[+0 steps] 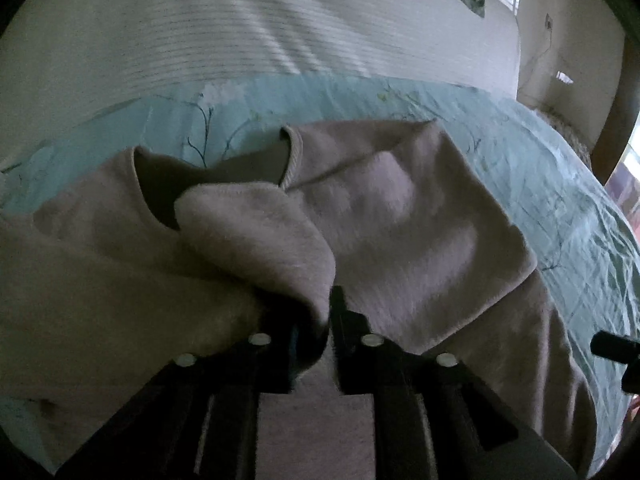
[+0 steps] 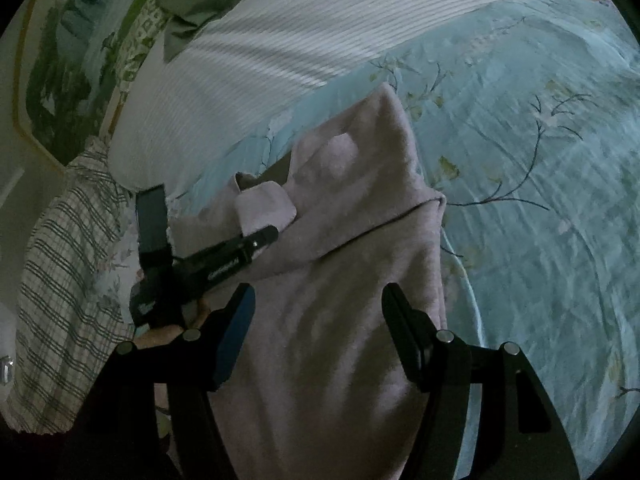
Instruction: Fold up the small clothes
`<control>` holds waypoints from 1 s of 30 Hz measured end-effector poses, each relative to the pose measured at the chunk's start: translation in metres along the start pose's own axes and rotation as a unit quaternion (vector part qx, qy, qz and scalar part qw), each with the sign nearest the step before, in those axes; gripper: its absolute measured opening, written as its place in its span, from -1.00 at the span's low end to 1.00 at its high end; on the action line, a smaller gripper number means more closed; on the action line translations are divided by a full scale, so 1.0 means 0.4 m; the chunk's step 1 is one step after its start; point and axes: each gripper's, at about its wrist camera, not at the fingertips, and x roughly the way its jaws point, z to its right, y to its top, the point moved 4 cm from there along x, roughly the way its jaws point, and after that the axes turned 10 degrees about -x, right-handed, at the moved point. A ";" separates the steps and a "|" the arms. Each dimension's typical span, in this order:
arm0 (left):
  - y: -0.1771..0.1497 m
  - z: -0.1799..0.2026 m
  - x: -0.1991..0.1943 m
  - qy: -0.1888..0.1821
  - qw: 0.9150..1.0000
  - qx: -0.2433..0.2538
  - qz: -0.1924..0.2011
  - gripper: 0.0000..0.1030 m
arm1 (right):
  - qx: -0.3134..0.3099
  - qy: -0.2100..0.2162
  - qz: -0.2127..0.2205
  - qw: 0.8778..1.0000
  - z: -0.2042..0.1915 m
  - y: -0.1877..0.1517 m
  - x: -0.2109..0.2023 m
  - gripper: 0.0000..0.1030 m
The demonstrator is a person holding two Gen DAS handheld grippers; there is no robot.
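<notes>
A pale pink sweater lies on the teal floral bedsheet, neckline away from me. My left gripper is shut on a sleeve cuff of the sweater, held folded over the body near the neckline. In the right wrist view the sweater runs up the middle. My right gripper is open above its lower body, a finger on each side, holding nothing. The left gripper also shows there, at the cuff.
A white striped pillow lies behind the sweater and shows in the right view too. A plaid cloth hangs at the left bed edge. Green patterned bedding is at the far left. The teal sheet spreads to the right.
</notes>
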 end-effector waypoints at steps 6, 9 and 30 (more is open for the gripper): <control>-0.037 -0.048 -0.096 -0.006 1.000 -0.017 0.023 0.20 | -0.018 0.007 0.004 1.000 -0.031 0.040 0.019 0.30; -0.081 -0.126 -0.156 0.016 0.998 -0.042 0.039 0.28 | -0.032 0.013 -0.002 0.999 -0.051 0.063 0.052 0.30; -0.145 -0.651 -0.228 0.162 0.947 -0.269 0.062 0.23 | -0.039 0.026 -0.089 0.995 -0.104 0.221 0.521 0.26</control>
